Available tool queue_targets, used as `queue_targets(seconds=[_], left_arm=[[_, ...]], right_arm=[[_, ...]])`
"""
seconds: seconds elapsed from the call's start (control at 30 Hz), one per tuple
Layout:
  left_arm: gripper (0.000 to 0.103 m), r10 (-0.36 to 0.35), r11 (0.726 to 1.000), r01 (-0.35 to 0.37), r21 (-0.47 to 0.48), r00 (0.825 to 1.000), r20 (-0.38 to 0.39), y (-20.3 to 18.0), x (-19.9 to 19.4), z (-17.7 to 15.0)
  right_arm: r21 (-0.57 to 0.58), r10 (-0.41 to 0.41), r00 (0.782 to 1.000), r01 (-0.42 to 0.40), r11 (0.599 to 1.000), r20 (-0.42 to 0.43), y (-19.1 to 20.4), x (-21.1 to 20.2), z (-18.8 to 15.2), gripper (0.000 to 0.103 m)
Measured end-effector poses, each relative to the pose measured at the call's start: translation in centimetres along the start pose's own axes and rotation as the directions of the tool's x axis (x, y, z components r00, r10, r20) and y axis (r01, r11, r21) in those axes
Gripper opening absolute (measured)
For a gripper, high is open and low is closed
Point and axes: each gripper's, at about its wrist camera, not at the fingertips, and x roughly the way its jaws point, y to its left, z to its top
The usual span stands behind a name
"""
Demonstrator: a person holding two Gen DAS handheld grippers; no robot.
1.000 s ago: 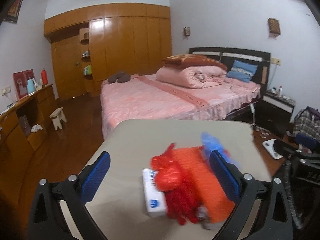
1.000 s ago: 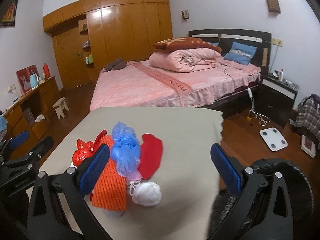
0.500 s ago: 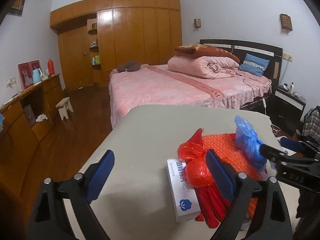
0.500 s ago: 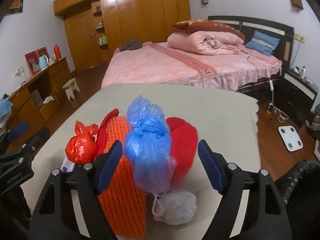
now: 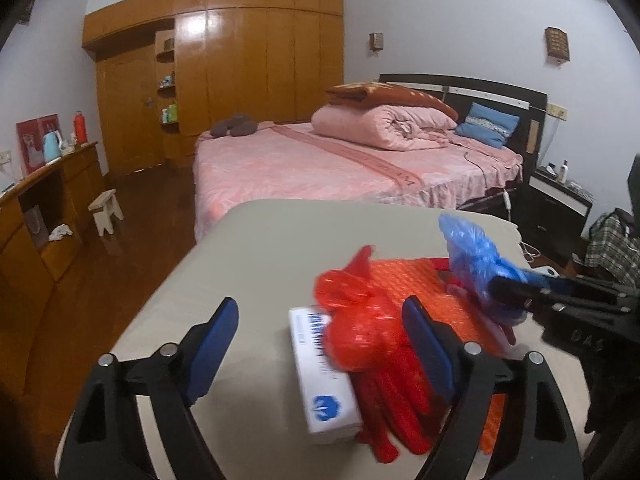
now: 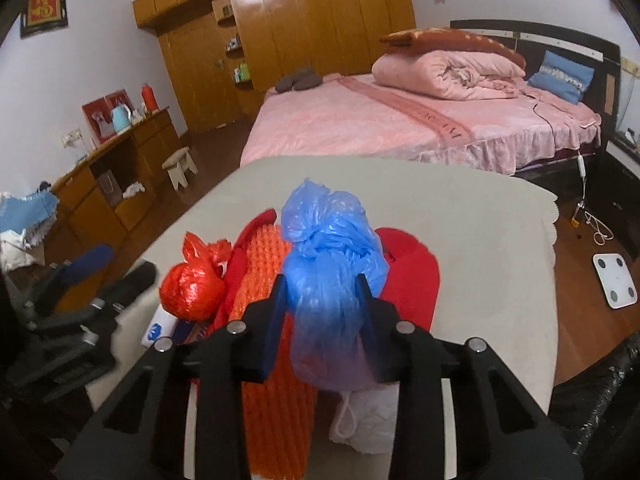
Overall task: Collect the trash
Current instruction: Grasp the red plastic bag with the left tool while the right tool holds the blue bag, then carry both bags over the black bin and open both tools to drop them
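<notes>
A pile of trash lies on the beige table [image 5: 256,256]: a knotted blue plastic bag [image 6: 328,248], a knotted red plastic bag [image 5: 356,328], an orange mesh piece [image 6: 272,408], a white and blue box [image 5: 324,384], a red flat piece [image 6: 412,272] and a white wad [image 6: 372,420]. My right gripper [image 6: 322,292] is shut on the blue bag, also seen in the left wrist view [image 5: 476,264]. My left gripper [image 5: 320,340] is open, low over the table, with the box and red bag between its fingers.
A pink bed [image 5: 328,160] stands behind the table. Wooden wardrobes [image 5: 240,72] line the far wall, a wooden desk [image 5: 40,208] the left wall. A small stool [image 5: 105,212] and a white scale [image 6: 614,280] are on the floor. A black bag [image 6: 600,408] is at the lower right.
My right gripper has moved in and closed on the blue bag. My left gripper has shifted left and forward, so that the box and red bag lie between its open fingers.
</notes>
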Motion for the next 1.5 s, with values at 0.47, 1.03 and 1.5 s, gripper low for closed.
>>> queue_targets(seconds=[0.47,1.03,1.5], left_arm=[[0.039,-0.032,0.997,0.036,0.063,0.997,-0.068,-2.9,3.3,-1.2],[0.036,-0.085,0.995,0.081,0.06,0.993,0.079,-5.3,-4.5,2.1],[0.036,-0.305,0.947,0.294,0.13,0.95,0.068,-15.3,-7.5,1.7]], right_arm=[[0.038,-0.015,1.0,0.014,0.999,0.018,-1.7,-1.7,-0.5,0.033],[0.071,-0.013,0.993,0.005,0.997,0.115,-1.8,-8.3,-0.9,0.033],[0.191,-0.221,0.968,0.196,0.962,0.118,-9.4,-17.6,-5.9,0.033]])
